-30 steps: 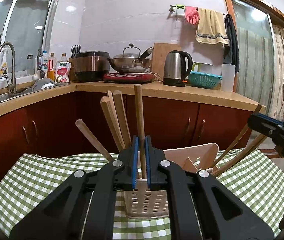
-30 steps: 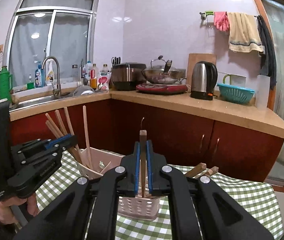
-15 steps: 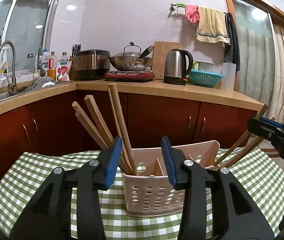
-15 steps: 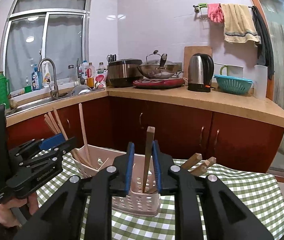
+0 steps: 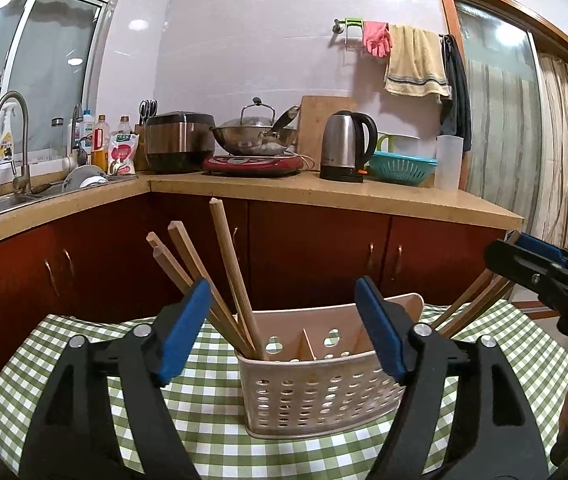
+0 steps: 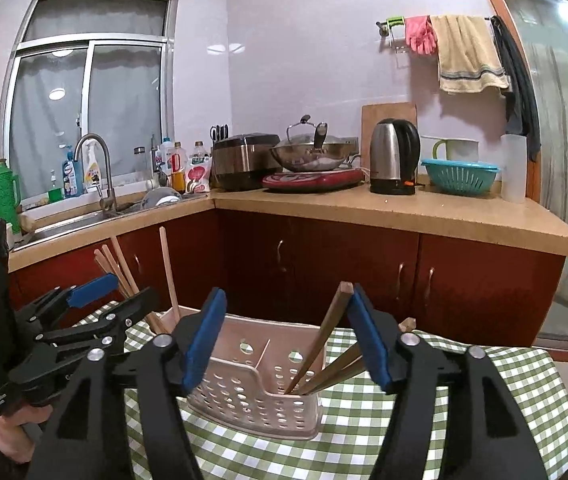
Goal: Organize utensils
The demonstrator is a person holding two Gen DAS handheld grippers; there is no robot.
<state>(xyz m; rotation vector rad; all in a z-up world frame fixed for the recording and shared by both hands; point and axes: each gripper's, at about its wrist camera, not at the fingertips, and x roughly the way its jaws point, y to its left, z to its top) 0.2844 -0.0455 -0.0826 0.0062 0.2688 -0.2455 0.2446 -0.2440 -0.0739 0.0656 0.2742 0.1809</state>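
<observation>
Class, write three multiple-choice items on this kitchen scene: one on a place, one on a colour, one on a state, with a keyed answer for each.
1. Where does the perforated caddy stand?
A. on the checked tablecloth
B. in the sink
C. on the worktop

2. What colour is the colander?
A. red
B. teal
C. white

3. How are the chopsticks placed?
A. flat on the cloth
B. leaning in the caddy
C. clamped by the left gripper

Key: 1 A, cloth shows all round it. 2 B, teal beside the kettle. 3 B, their ends sit inside it; the jaws are opening, clear of them.
</observation>
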